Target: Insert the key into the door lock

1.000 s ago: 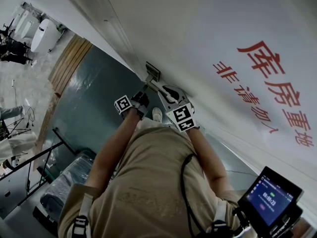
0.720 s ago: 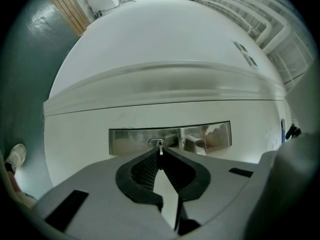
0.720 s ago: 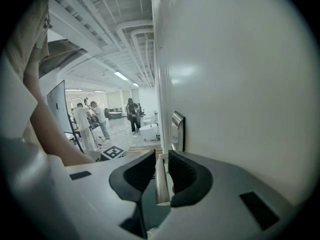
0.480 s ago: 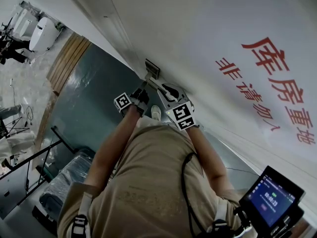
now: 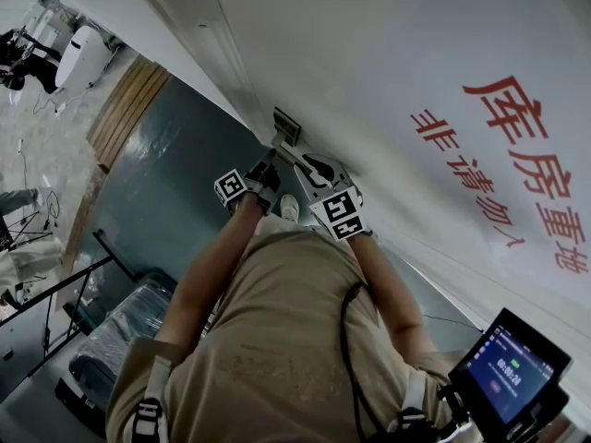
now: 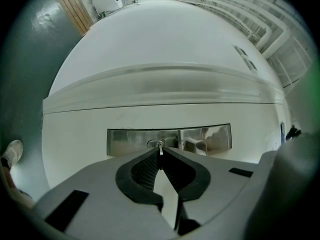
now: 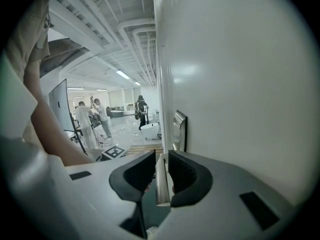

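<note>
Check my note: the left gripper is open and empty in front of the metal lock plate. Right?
Not open and empty: the left gripper view shows the left gripper shut on a key, in front of the metal lock plate, key tip at the keyhole.

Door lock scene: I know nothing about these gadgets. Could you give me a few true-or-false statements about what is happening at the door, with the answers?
1. The left gripper is shut on a key, whose tip is at the keyhole. True.
2. The right gripper hangs free with nothing between its jaws. False: its jaws are closed on the door handle.
3. The door bears red characters. True.
4. The lock plate around the keyhole is black plastic. False: it is shiny metal.
5. The two grippers are far apart, on opposite sides of the door. False: in the head view they sit close together at the lock.
</note>
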`<action>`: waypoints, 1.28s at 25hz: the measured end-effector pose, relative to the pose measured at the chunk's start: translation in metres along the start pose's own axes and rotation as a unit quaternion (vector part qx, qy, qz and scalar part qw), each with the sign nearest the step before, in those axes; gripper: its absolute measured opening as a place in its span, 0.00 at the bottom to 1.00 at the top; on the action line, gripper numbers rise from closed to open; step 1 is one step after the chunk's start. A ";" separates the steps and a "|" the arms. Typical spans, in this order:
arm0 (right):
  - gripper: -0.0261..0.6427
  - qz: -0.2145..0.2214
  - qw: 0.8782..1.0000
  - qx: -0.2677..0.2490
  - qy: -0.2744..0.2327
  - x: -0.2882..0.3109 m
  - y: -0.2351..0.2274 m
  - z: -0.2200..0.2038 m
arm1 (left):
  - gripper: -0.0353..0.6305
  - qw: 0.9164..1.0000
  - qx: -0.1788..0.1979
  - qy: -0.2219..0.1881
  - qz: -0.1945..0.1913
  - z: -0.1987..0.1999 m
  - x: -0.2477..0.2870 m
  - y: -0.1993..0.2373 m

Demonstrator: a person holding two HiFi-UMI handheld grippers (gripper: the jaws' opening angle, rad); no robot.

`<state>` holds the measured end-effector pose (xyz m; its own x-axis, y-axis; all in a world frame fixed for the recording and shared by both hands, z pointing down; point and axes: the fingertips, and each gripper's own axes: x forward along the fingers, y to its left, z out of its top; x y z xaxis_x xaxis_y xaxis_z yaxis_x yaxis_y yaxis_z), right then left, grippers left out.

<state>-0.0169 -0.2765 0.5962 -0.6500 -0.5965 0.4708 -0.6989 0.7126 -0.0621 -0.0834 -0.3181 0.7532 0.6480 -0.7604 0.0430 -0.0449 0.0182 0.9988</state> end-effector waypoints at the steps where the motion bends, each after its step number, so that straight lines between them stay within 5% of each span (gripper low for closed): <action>1: 0.17 0.001 1.000 -0.001 0.000 0.000 0.000 0.001 | 0.10 1.000 -0.001 0.000 -0.001 0.000 0.002 -0.001; 32: 0.17 0.002 1.000 -0.001 0.007 0.006 0.002 0.000 | 0.10 1.000 -0.008 0.003 -0.012 0.001 0.011 0.003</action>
<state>-0.0225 -0.2786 0.5990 -0.6492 -0.5882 0.4823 -0.6955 0.7157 -0.0632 -0.0770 -0.3273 0.7568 0.6528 -0.7573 0.0188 -0.0176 0.0096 0.9998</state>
